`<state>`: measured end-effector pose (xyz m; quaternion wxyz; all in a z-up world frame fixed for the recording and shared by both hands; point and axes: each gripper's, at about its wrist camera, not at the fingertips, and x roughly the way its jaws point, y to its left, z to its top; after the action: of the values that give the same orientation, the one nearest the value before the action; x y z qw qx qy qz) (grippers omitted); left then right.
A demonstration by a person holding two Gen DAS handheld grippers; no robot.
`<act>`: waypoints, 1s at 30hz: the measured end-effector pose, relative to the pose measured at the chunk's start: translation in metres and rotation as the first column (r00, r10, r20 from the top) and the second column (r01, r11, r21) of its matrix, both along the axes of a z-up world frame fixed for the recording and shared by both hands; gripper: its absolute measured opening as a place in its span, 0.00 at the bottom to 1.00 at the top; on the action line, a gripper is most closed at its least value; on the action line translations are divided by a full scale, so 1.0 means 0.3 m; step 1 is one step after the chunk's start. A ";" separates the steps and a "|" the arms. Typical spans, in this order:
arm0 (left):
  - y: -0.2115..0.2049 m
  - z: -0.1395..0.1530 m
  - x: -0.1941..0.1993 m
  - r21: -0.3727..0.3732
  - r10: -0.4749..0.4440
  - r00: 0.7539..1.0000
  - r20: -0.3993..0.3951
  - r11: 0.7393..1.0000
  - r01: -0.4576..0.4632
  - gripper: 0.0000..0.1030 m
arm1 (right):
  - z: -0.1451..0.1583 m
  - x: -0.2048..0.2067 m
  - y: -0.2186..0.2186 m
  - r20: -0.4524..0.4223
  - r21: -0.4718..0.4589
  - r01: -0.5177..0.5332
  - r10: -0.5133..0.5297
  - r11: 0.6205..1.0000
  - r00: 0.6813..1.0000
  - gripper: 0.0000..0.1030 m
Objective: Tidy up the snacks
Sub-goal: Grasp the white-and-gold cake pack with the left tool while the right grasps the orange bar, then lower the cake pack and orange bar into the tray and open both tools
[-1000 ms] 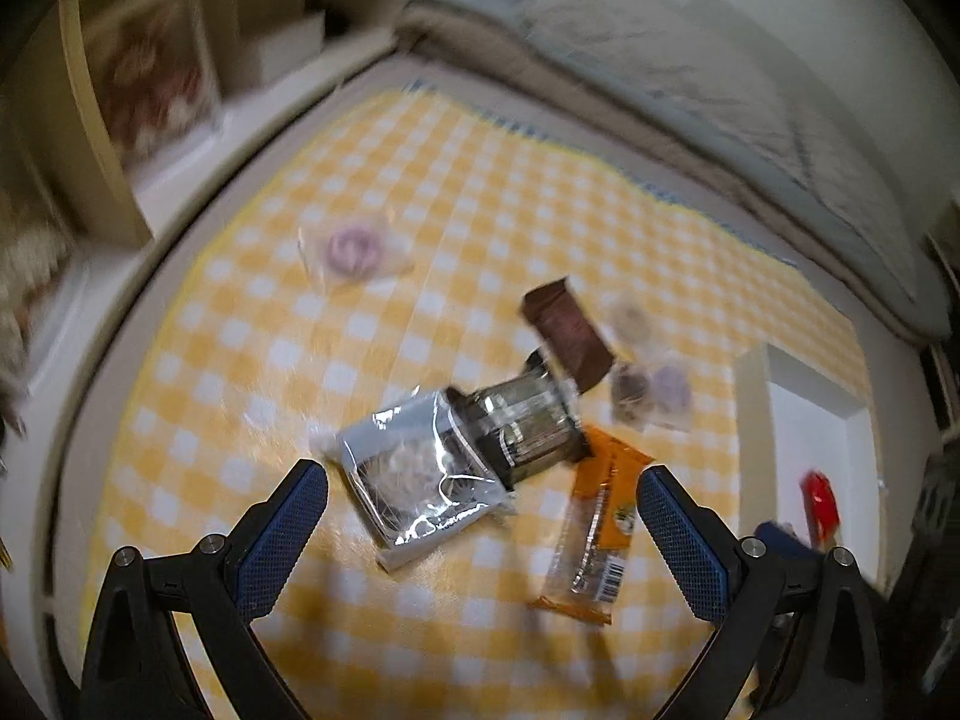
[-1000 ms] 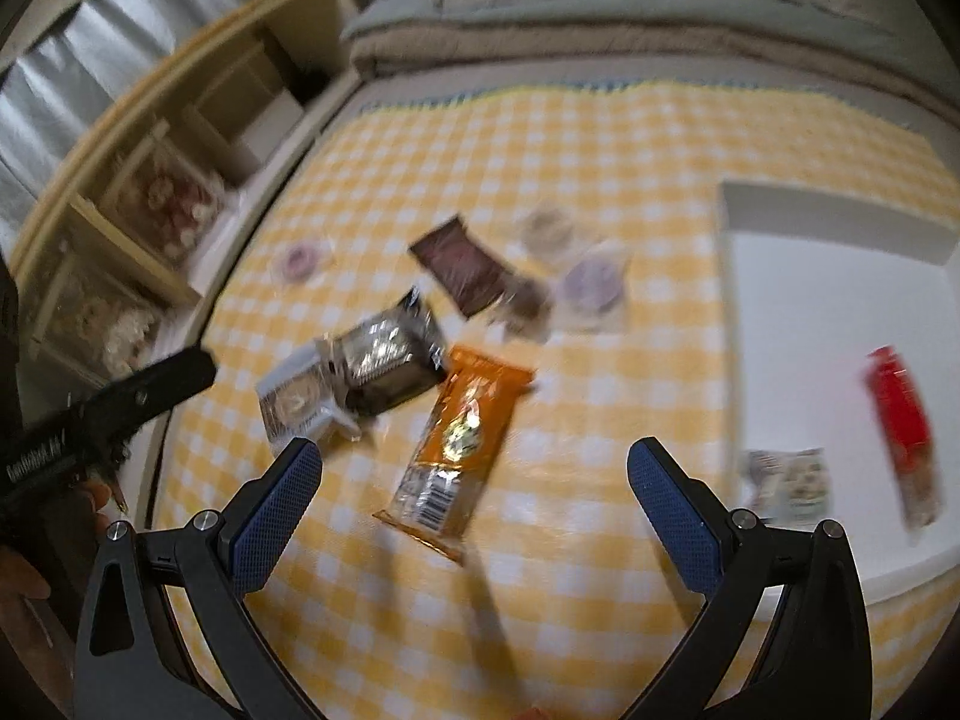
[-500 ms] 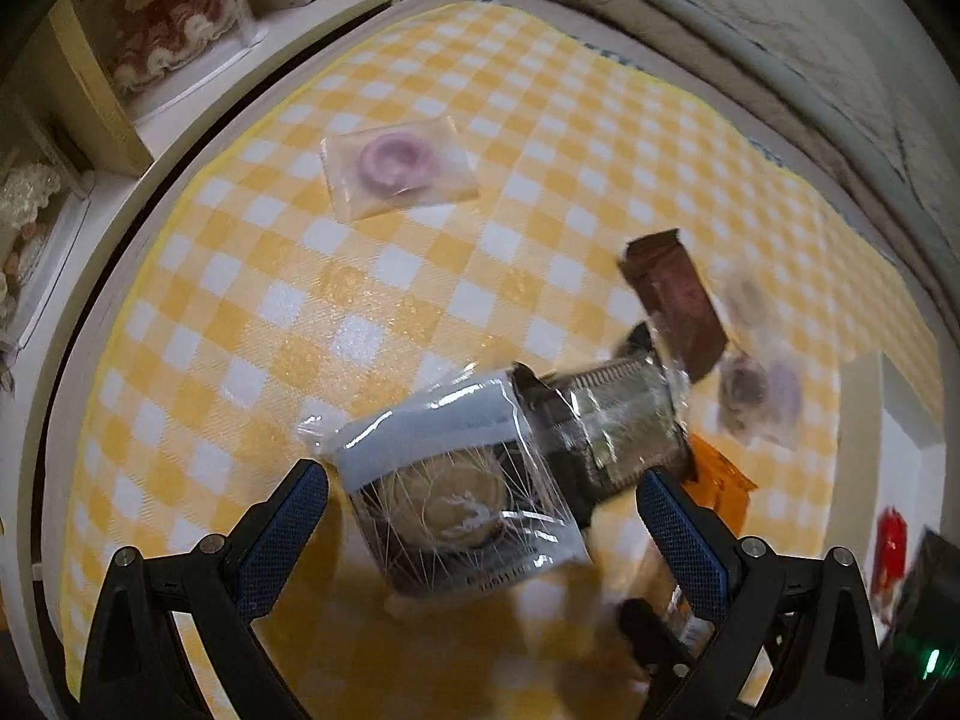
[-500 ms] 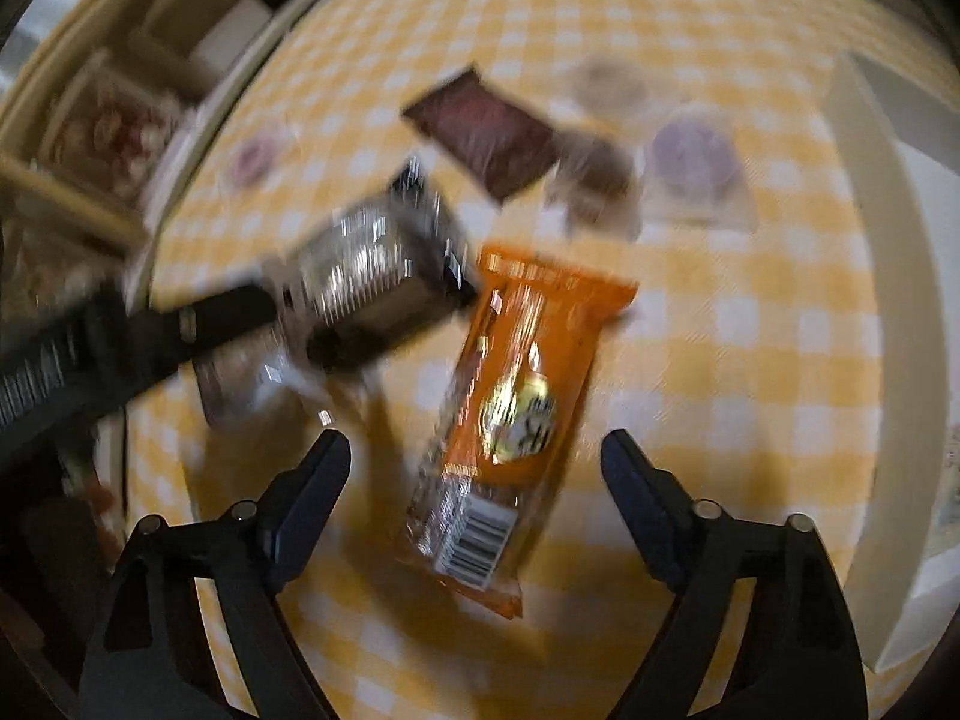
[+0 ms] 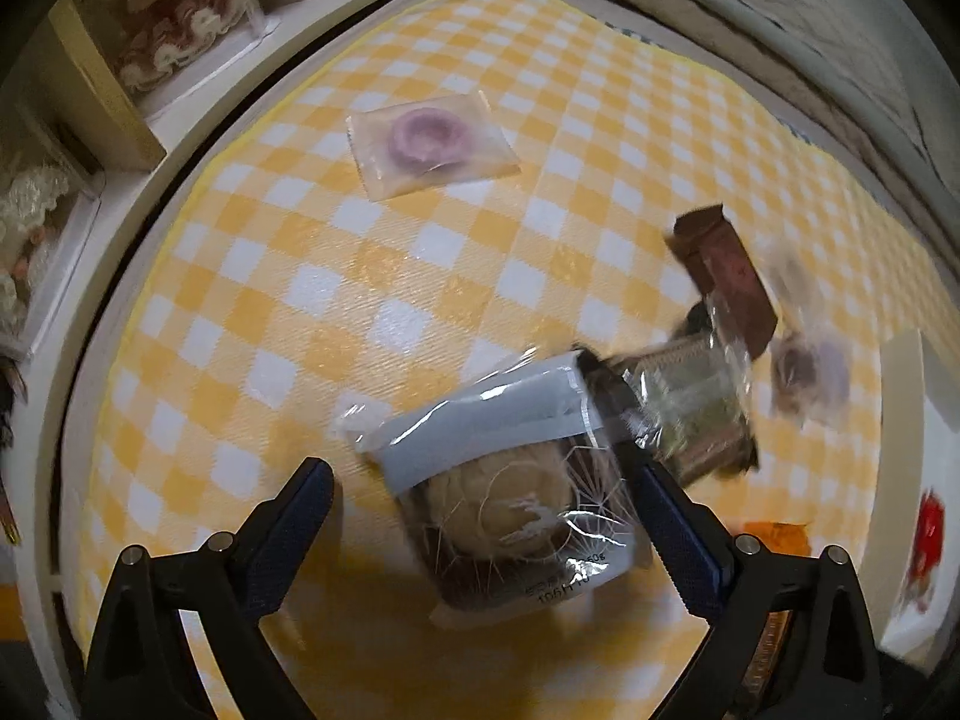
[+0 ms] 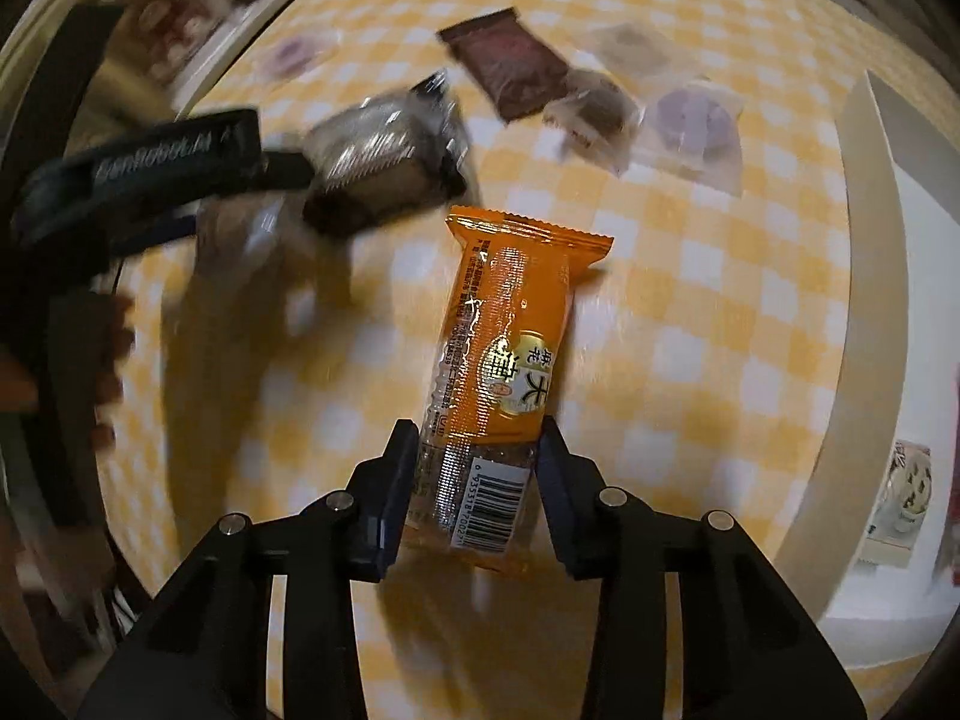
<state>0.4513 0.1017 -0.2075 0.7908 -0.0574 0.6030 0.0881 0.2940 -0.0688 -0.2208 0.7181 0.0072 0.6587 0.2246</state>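
On the yellow-and-white checked cloth of the counter [image 5: 420, 276], the right tongs [image 6: 478, 468] are closing around the barcode end of a glossy orange oblong snack wrapper [image 6: 504, 372], while the left tongs [image 5: 480, 504] are standing open astride a crinkly clear-and-grey pastry packet [image 5: 510, 468].

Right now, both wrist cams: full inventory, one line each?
orange snack bar: 1, orange, between the right fingers
pastry pack: 1, clear and grey, between the left fingers
dark foil pack: 1, black-silver, beside the pastry pack
brown wrapper: 1, brown, far cloth
purple sweet packs: 2 clear, one far left, one by the tray
tray: 1, white, right edge
checked cloth: 1, yellow-white
left gripper: open
right gripper: closing on the bar
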 end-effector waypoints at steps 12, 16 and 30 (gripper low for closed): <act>-0.024 0.045 -0.091 0.196 -0.170 0.984 -0.044 0.965 0.176 0.97 | 0.056 -0.067 -0.072 0.052 -0.005 -0.079 0.079 0.997 0.995 0.64; -0.032 0.047 -0.068 0.166 -0.168 0.986 -0.007 0.972 0.167 0.97 | 0.041 -0.041 -0.061 0.038 0.004 -0.004 0.004 1.000 0.999 0.69; 0.002 0.033 -0.027 0.093 -0.129 0.991 -0.035 0.987 0.132 0.62 | 0.032 -0.018 -0.058 0.015 -0.070 0.027 -0.026 0.997 1.000 0.34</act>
<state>0.4433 0.1023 -0.1976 0.7880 0.0212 0.6118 0.0657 0.2886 -0.0861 -0.2111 0.7254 -0.0107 0.6611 0.1916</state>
